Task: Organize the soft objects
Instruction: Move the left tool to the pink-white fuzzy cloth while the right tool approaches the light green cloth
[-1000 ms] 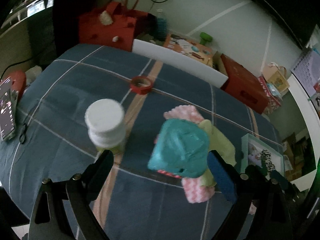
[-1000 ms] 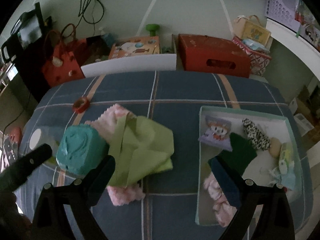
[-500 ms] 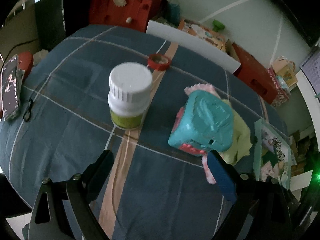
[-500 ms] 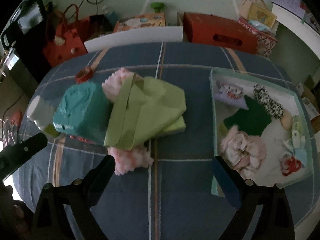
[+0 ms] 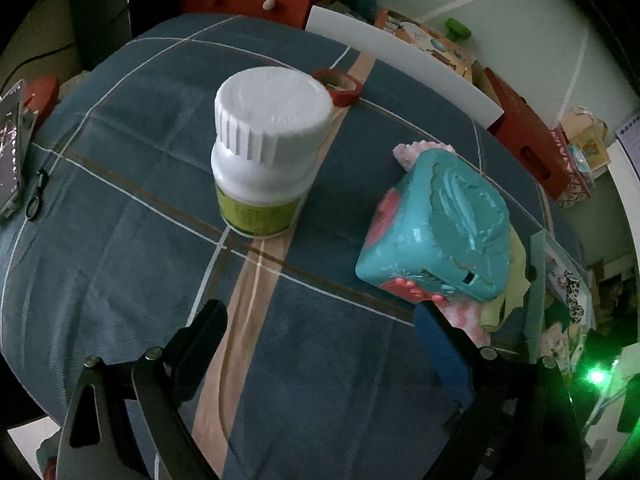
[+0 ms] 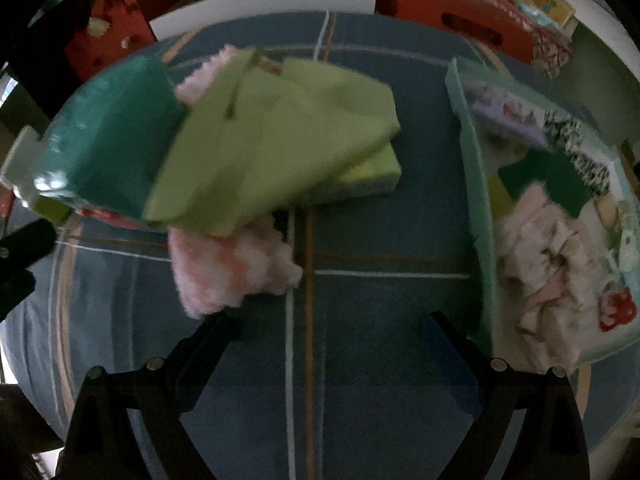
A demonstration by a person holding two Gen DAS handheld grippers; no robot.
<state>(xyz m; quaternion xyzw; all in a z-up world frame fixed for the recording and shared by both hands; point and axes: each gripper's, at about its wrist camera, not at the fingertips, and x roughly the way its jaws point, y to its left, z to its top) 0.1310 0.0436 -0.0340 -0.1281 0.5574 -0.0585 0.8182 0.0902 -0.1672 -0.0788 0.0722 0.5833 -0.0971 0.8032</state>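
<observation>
A folded light-green cloth [image 6: 280, 136] lies over a fluffy pink cloth [image 6: 224, 268] on the blue plaid cover. A teal toy cube [image 6: 108, 136] [image 5: 440, 224] rests against their left side. My right gripper [image 6: 332, 328] is open just in front of the pink cloth, nothing between its fingers. At the right a pale-green tray [image 6: 476, 200] holds several soft items, among them a dark-green cloth [image 6: 548, 176] and a cream cloth [image 6: 548, 256]. My left gripper [image 5: 320, 320] is open, low over the cover, with the white-capped bottle [image 5: 268, 152] ahead of it.
A red tape roll [image 5: 340, 84] sits behind the bottle. A white board [image 5: 400, 52] and red boxes [image 5: 528, 140] line the far edge. A phone [image 5: 10, 148] lies at the left edge. Bare cover [image 5: 120, 240] spreads around the left gripper.
Both grippers moved closer to the table. The right one swung left from over the tray toward the cloth pile; the left one shifted toward the bottle, so the cube now sits to its right.
</observation>
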